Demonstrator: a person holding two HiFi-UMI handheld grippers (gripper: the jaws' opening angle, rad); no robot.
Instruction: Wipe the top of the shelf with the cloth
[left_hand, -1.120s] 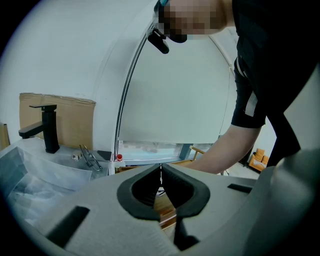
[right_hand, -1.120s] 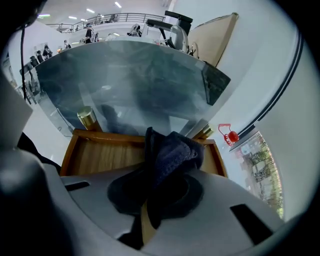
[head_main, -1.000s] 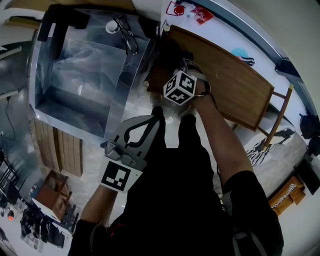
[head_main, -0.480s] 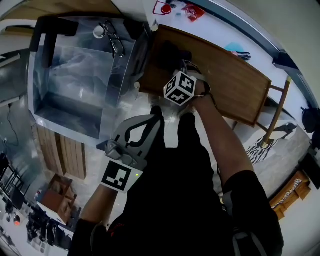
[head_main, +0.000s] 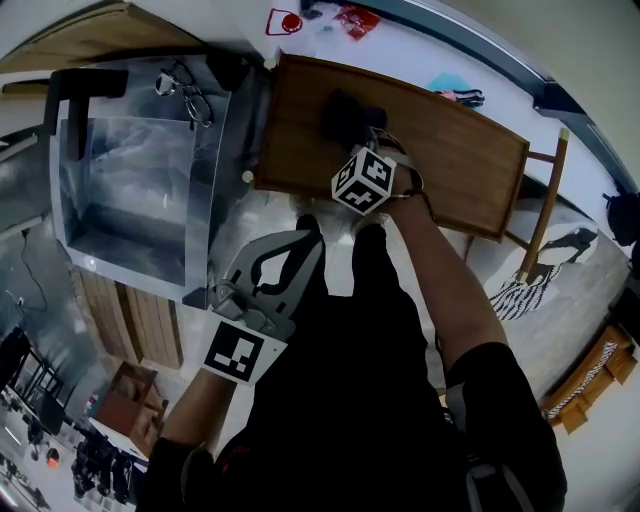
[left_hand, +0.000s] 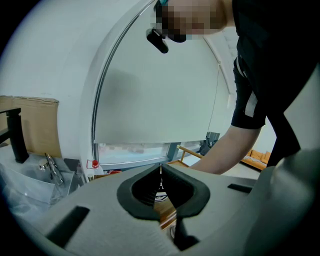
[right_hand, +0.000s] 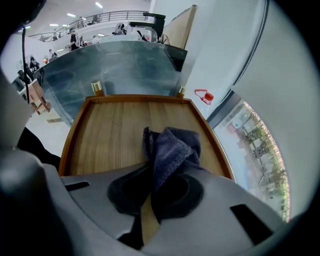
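In the right gripper view, the right gripper (right_hand: 152, 175) has its jaws pinched on a dark blue-grey microfibre cloth (right_hand: 172, 145). The cloth bunches up out of the pads at frame centre and drapes forward onto the wooden shelf top (right_hand: 110, 132). That top is a pale-grained panel with a darker raised rim, and a small brass knob (right_hand: 96, 87) stands at its far left corner. In the head view the cloth sits in the upper middle of the frame, on the panel's central part, just above the gripper's cube of black-and-white square markers (head_main: 365, 180).

The left gripper (left_hand: 160, 172) has its jaws pressed together with nothing between them. In the head view it sits at lower centre-left, against the person's dark clothing and well apart from the shelf. It bears a flat black-and-white marker that carries no letters.

A clear plastic bin (head_main: 140, 190) fills the head view's upper left, just beside the shelf. A pair of eyeglasses (head_main: 190, 85) lies at its upper edge. A small red-and-white item (head_main: 285, 22) lies at top centre, its print too small to read.
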